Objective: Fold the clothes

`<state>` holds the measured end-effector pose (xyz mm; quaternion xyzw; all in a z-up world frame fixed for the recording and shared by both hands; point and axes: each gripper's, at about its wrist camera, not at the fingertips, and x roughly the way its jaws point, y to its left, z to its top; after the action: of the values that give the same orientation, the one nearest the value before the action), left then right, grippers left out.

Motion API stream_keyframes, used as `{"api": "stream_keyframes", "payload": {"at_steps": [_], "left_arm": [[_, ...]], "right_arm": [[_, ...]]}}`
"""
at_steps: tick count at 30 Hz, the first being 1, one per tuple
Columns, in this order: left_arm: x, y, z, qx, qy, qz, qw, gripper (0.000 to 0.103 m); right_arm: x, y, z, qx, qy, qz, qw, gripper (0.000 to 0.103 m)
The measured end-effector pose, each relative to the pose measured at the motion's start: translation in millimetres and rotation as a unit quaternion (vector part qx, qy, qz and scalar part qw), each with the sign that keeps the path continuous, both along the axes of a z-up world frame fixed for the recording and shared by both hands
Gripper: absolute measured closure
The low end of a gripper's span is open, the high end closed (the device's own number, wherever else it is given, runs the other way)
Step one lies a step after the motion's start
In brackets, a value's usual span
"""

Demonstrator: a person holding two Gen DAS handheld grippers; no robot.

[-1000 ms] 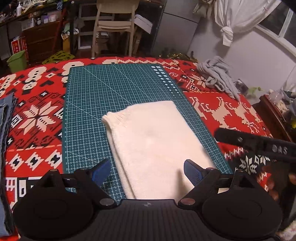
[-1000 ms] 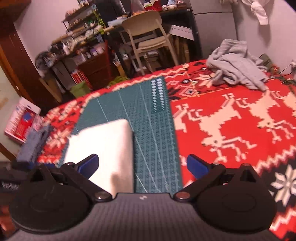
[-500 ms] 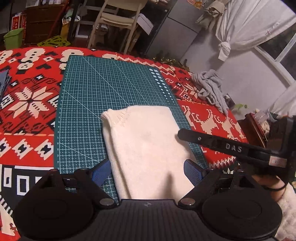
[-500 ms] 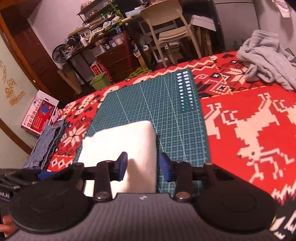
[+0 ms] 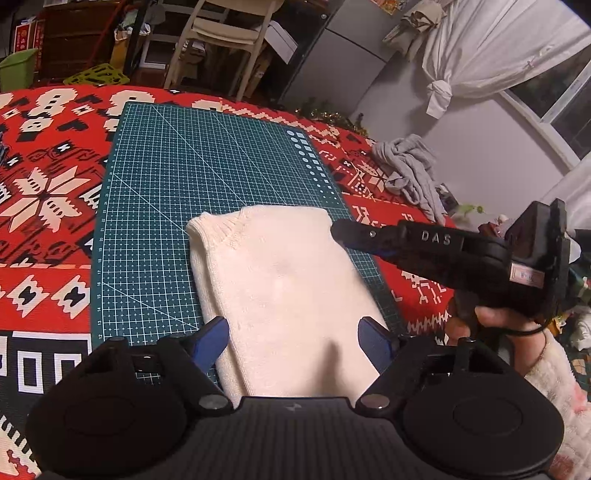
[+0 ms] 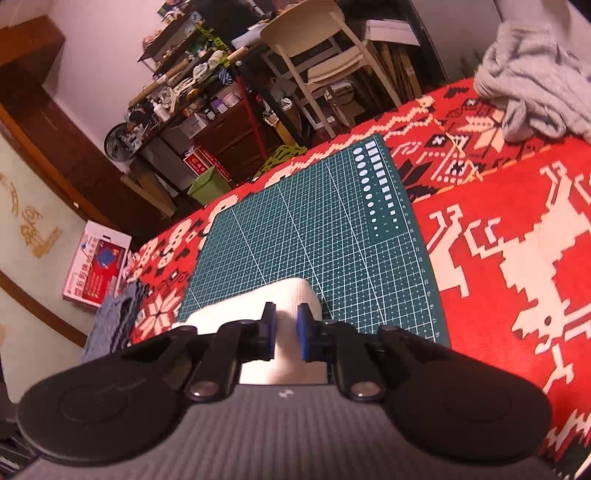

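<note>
A folded cream sweater (image 5: 280, 273) lies on the green cutting mat (image 5: 207, 166), its ribbed end toward the far left. My left gripper (image 5: 295, 341) straddles the sweater's near end. Its blue pads stand wide apart beside the cloth and its jaws are closing. My right gripper (image 5: 338, 230), held in a person's hand (image 5: 491, 317), reaches in from the right to the sweater's far right corner. In the right wrist view, the right gripper (image 6: 286, 326) has its jaws closing to a narrow gap, with a hump of the sweater (image 6: 229, 314) pinched between the pads.
A red patterned cloth (image 5: 48, 192) covers the table around the mat. A crumpled grey garment (image 5: 410, 166) lies at the far right. Folded blue-grey clothes (image 6: 110, 317) sit off the mat's left side. A chair (image 5: 229, 29) and cluttered shelves stand beyond the table.
The right gripper moved in over the sweater's far right corner and its jaws went from wide apart to nearly together on the cloth. The left gripper tilted and its pads drew slightly closer.
</note>
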<state>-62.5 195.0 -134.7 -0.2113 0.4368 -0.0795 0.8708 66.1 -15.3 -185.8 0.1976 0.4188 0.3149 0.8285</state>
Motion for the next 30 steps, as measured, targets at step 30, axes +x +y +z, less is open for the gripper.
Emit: {"api": "stream_keyframes", "payload": {"at_steps": [30], "left_arm": [[-5.8,1.4,2.2,-0.01,-0.003,0.015,0.9998,0.03]], "right_arm": [[10.8,-4.2,-10.3,0.025,0.044,-0.026,0.998,0.089]]}}
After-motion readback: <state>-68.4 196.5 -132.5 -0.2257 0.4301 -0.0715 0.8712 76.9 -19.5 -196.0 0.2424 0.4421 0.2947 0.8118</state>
